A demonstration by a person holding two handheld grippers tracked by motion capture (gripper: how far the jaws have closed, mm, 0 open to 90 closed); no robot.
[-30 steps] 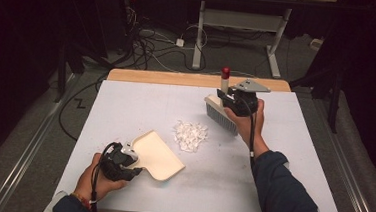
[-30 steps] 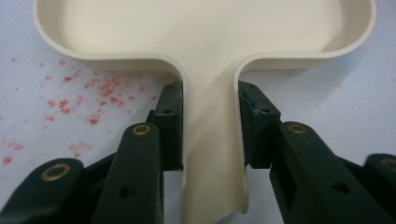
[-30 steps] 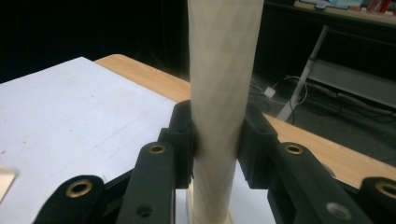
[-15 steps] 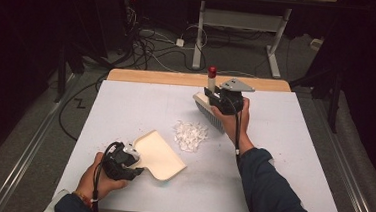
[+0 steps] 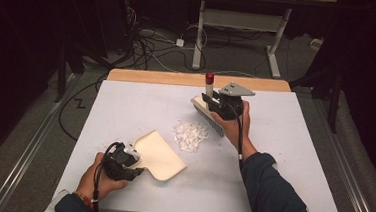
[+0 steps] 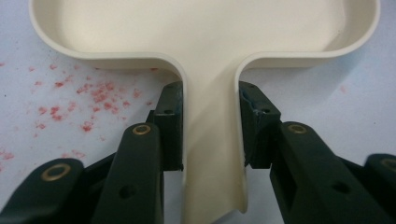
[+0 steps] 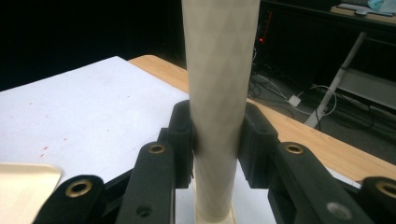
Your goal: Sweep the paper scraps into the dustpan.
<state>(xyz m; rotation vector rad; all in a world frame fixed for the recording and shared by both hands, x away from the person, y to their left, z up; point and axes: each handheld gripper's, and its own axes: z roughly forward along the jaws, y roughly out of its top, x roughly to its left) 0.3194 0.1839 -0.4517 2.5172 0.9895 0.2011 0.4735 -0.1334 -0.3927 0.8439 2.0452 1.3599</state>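
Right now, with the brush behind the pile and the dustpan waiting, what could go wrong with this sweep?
1. The dustpan lies off to the side of the paper scraps, so a stroke of the brush may push bits past its mouth.
2. The left gripper clamps only the narrow handle; the pan might pivot when nudged.
3. The loose, light scraps could scatter under a fast stroke by the right gripper.

A cream dustpan (image 5: 158,155) is laid flat near the table's front, mouth turned toward a heap of white scraps (image 5: 190,135). Just behind the heap, a cream brush (image 5: 207,113) with a red-tipped handle is held upright.
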